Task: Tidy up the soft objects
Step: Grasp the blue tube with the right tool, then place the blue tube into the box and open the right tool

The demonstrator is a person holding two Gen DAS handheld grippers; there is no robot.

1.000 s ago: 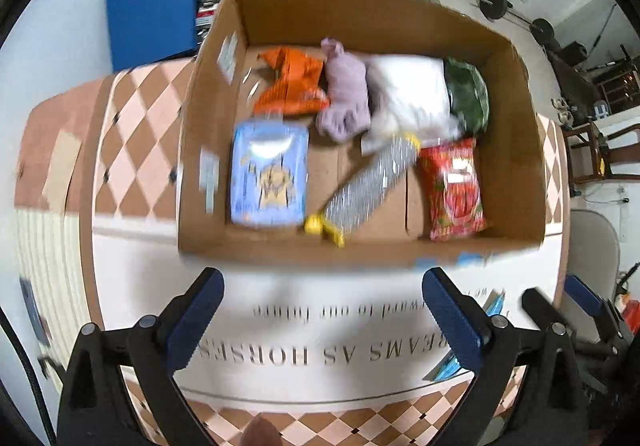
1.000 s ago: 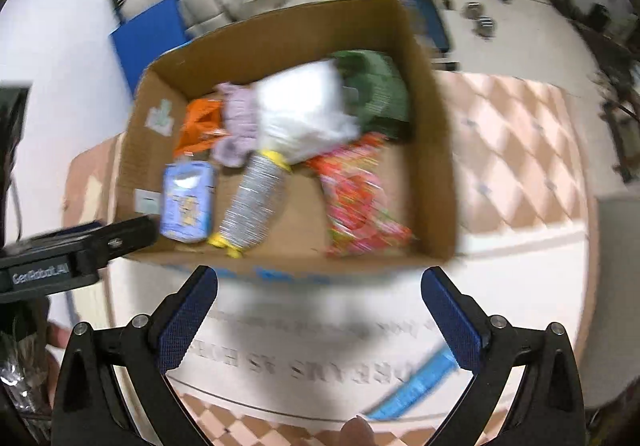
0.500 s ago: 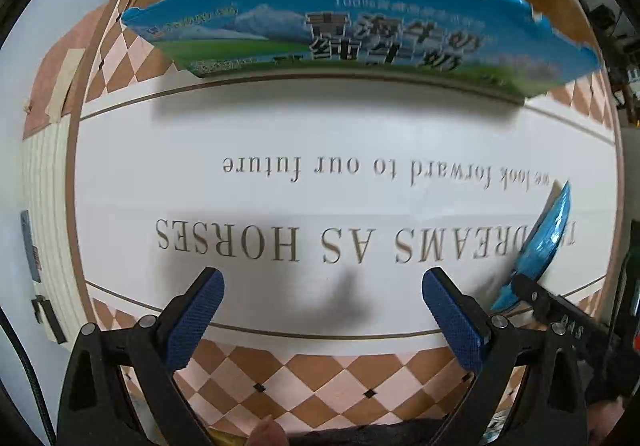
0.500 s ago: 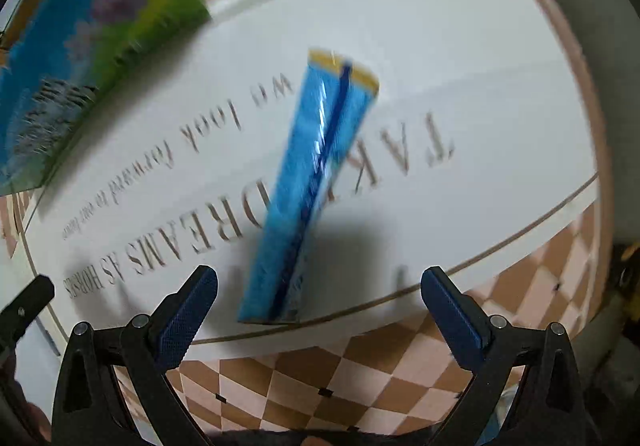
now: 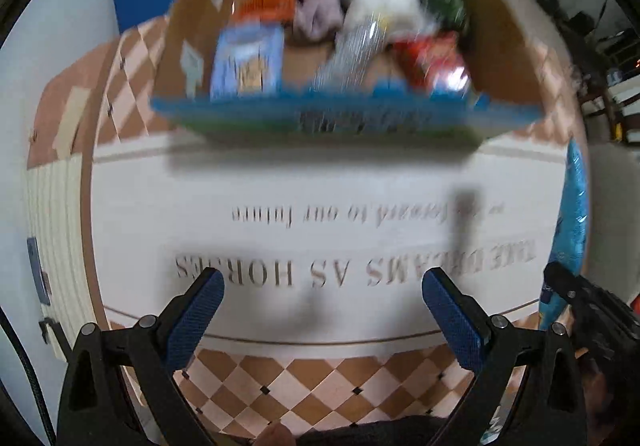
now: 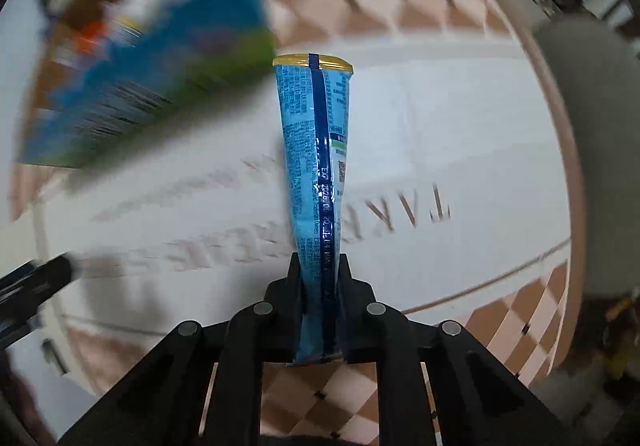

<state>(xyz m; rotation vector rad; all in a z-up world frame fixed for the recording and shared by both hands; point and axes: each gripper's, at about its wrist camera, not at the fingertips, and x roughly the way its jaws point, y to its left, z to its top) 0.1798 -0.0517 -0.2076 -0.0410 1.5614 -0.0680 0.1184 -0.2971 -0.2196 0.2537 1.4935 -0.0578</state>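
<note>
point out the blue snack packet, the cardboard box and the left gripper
blue snack packet (image 6: 316, 149), right wrist view, on the dark seam partway up its back
cardboard box (image 5: 192, 21), left wrist view, on the inner face of its left wall
left gripper (image 5: 323, 312), left wrist view, midway between its blue fingers

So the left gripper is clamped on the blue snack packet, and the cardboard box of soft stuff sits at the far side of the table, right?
Not quite: it is the right gripper whose jaws are shut on the blue snack packet, as the right wrist view shows. The left gripper is open and empty. The cardboard box does sit at the far side.
</note>
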